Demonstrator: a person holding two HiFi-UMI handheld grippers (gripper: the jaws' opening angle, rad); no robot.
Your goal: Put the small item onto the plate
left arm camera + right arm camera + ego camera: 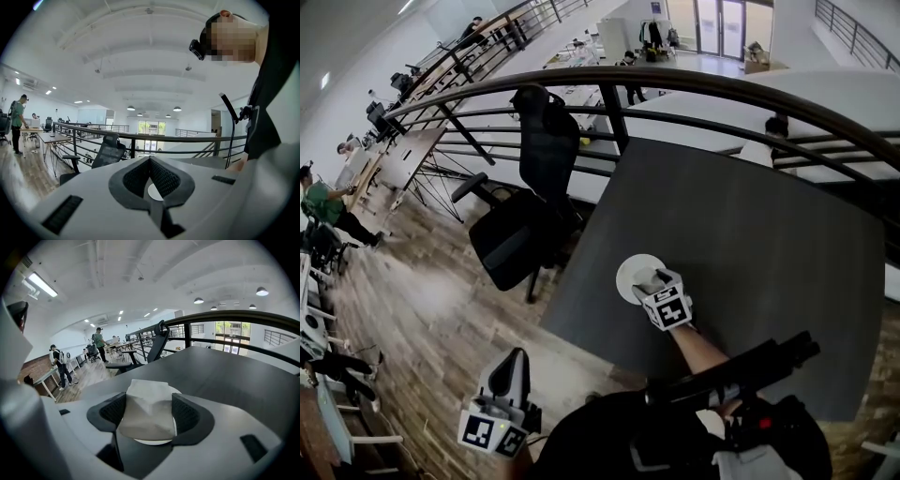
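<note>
A white packet [147, 413] sits between the jaws of my right gripper [149, 404], and both pads touch its sides. It hangs right over a round white plate [152, 442] on the dark table [225, 376]. In the head view the right gripper [650, 280] reaches over the plate [628, 274] near the table's left edge, and a bit of the packet [652, 277] shows at its tips. My left gripper [508, 367] is low at the left, off the table and above the floor. Seen from its own camera, the left gripper [150, 160] has its tips together and holds nothing.
A black office chair [530, 216] stands against the table's [750, 244] left side. A curved dark railing [722, 89] runs behind the table. Wooden floor [422, 300] lies left of it, with people at desks [323, 211] far off.
</note>
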